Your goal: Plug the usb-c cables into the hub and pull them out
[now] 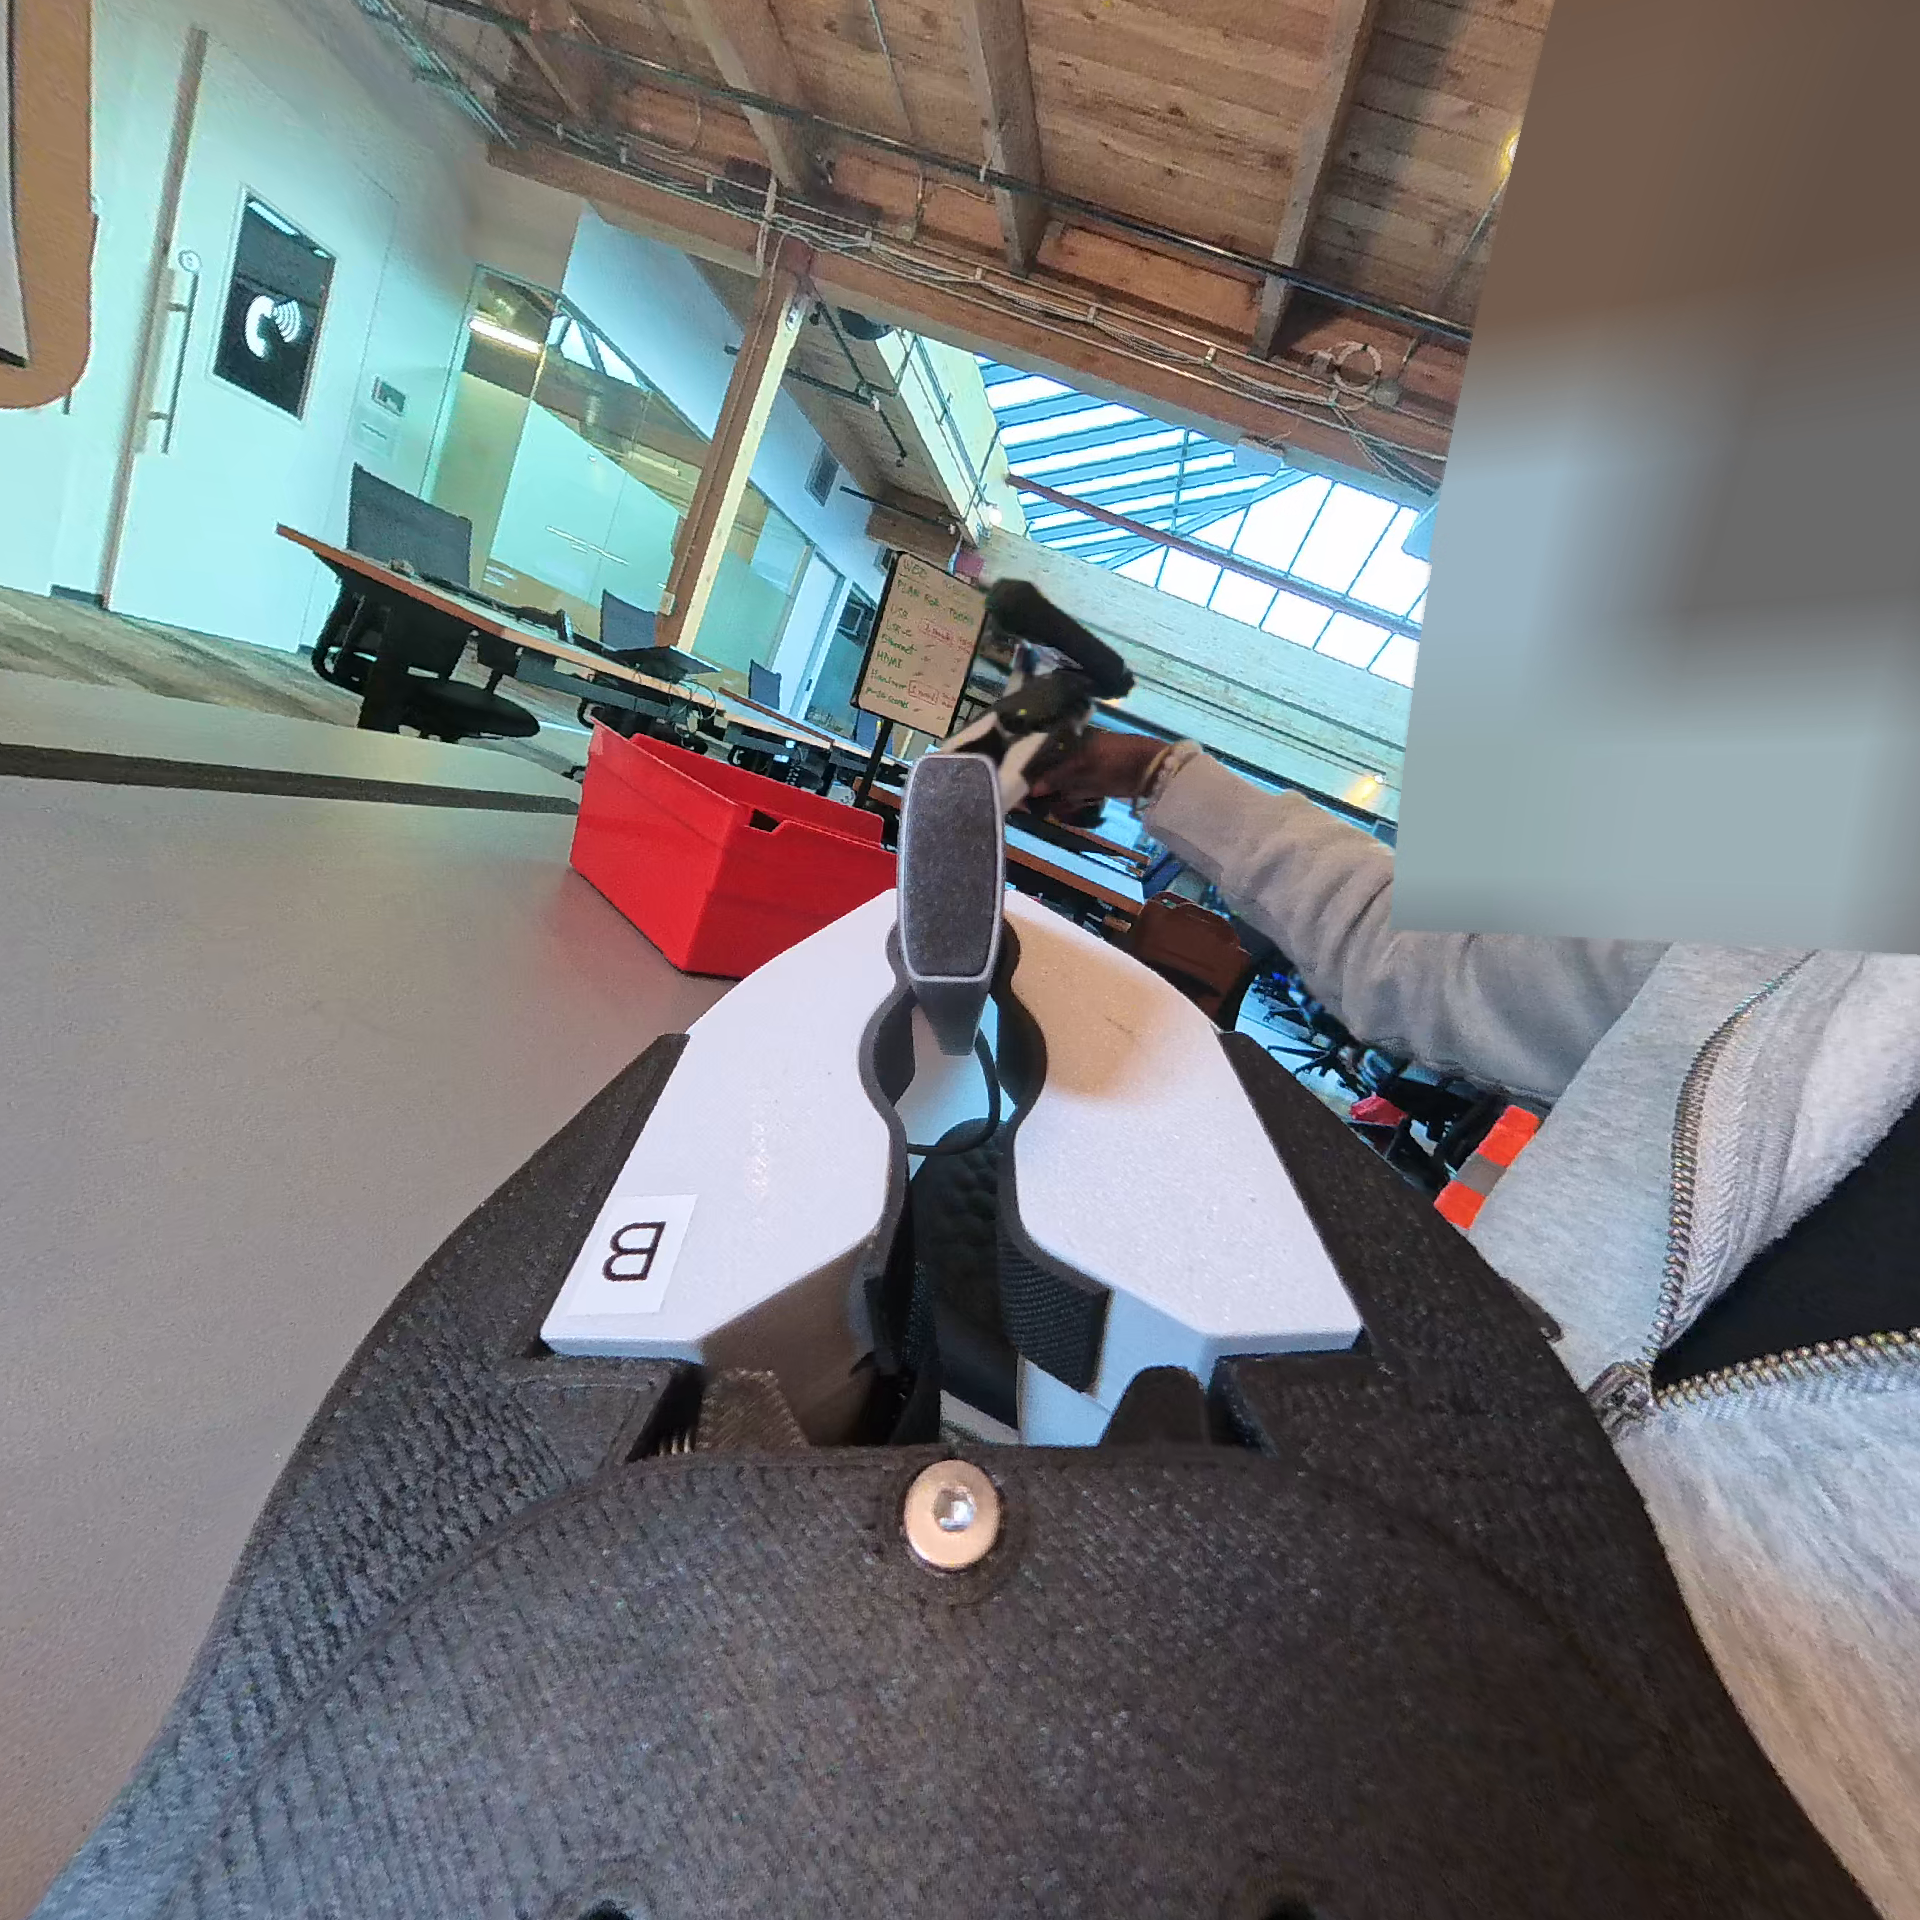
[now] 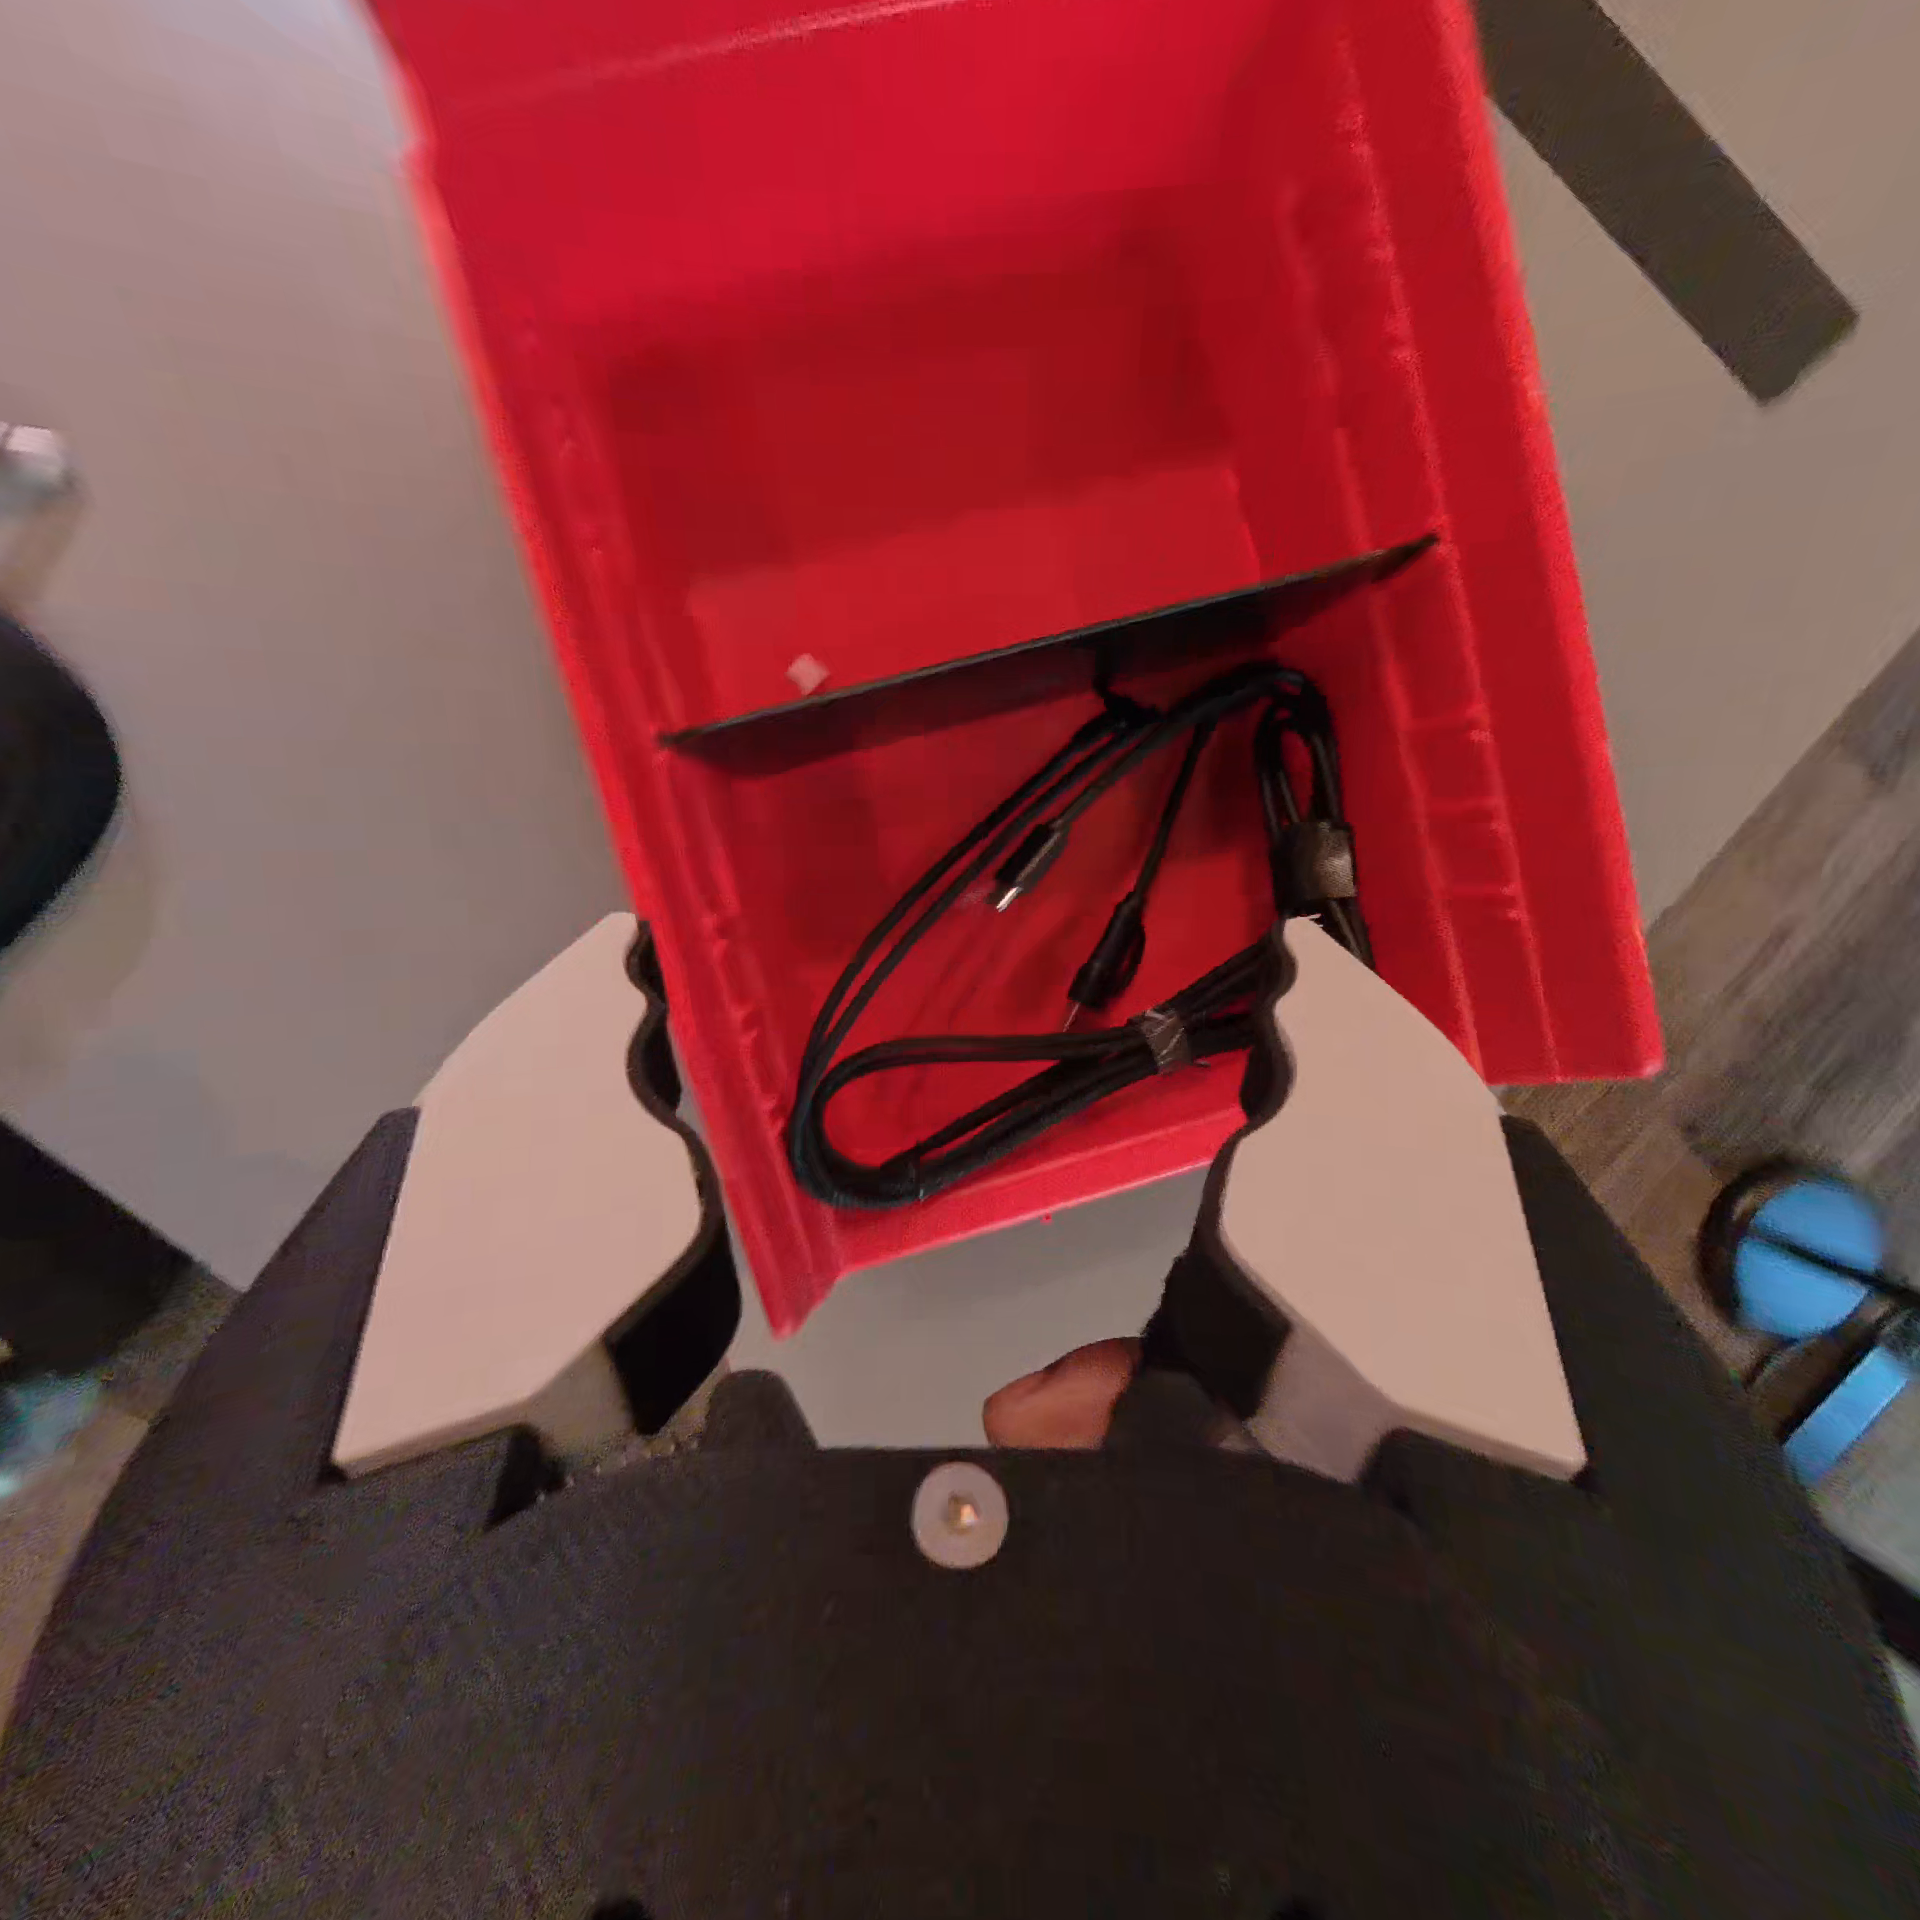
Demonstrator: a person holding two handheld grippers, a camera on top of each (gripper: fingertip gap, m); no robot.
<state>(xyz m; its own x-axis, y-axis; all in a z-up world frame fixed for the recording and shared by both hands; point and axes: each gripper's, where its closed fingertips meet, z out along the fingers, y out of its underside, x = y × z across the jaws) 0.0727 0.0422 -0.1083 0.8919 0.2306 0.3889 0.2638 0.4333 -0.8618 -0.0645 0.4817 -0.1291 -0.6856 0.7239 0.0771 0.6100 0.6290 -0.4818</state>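
Observation:
In the left wrist view my left gripper [image 1: 951,940] is shut on a dark grey hub [image 1: 951,852], which stands upright between the white fingers [image 1: 769,1101], low over the table. In the right wrist view my right gripper [image 2: 961,935] is open and empty, held above a red bin [image 2: 1507,727]. Black USB-C cables [image 2: 1049,1055] lie bundled in the bin's near compartment, in front of a black divider [image 2: 1039,649]; one plug [image 2: 1023,868] lies free on the red floor. The right gripper also shows far off in the left wrist view [image 1: 1023,717], held over the bin [image 1: 717,873].
The bin stands on a grey table [image 1: 260,987] with a dark strip [image 2: 1662,208] beyond it. A person's grey sleeve [image 1: 1299,894] reaches to the right gripper. A blue object [image 2: 1808,1257] lies on the floor at right. Desks and a whiteboard [image 1: 925,649] stand far behind. My hands' fingertips stand some 45 cm from each other.

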